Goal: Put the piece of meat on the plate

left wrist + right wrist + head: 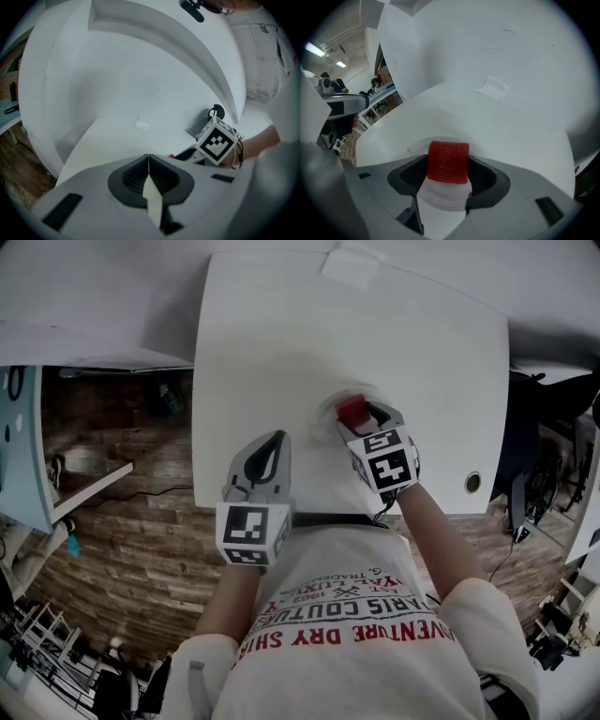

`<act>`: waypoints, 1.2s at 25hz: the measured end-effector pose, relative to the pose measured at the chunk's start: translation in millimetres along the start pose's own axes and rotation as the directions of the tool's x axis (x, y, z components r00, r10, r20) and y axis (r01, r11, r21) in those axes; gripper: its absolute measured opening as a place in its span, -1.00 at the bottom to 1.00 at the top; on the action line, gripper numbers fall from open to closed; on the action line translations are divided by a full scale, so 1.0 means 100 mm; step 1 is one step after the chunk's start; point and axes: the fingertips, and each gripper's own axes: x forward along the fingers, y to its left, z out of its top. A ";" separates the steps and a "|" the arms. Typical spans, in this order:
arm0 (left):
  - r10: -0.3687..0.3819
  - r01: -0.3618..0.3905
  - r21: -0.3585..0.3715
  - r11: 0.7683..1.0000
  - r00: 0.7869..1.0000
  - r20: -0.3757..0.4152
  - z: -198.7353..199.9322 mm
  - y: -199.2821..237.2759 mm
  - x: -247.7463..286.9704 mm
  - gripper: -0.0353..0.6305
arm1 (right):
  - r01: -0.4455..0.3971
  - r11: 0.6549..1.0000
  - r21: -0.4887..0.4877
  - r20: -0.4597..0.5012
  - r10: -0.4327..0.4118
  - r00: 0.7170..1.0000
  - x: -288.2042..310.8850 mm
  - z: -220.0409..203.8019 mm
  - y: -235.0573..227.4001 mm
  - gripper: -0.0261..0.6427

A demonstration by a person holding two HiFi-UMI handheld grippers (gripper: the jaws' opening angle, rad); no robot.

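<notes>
A red block of meat (352,412) sits between the jaws of my right gripper (362,420), which is shut on it. In the right gripper view the meat (448,161) is squeezed from both sides by the dark pads, directly over a small round white plate (440,199). From the head view the plate (330,414) is a faint white disc on the white table (281,334); whether the meat touches it I cannot tell. My left gripper (270,448) hovers by the table's near edge, shut and empty (148,161). The right gripper's marker cube (216,143) shows in the left gripper view.
A small white paper tag (352,263) lies at the table's far edge, also seen as the tag (142,123) and the tag (494,86). A round cable hole (472,482) is at the table's right front. Wooden floor (122,521) lies left of the table.
</notes>
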 end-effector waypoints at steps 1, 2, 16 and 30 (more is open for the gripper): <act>0.002 -0.002 0.002 1.000 1.000 -0.001 -0.01 0.01 -0.01 -0.87 | -0.002 1.000 -0.002 -0.008 0.002 1.000 0.01 0.00 0.00 -0.10; 0.005 -0.005 0.004 1.000 1.000 -0.006 -0.02 0.03 -0.01 -0.87 | -0.003 1.000 -0.003 -0.016 0.003 1.000 0.02 0.00 0.00 -0.10; 0.020 -0.020 -0.021 1.000 1.000 -0.014 -0.07 0.15 -0.04 -0.87 | 0.001 0.999 -0.042 -0.076 -0.004 0.997 0.11 0.01 0.02 -0.10; -0.010 0.010 0.009 1.000 0.999 0.034 0.21 -0.04 -0.06 -0.87 | -0.016 0.991 0.134 0.209 -0.012 0.978 -0.43 0.37 -0.09 -0.11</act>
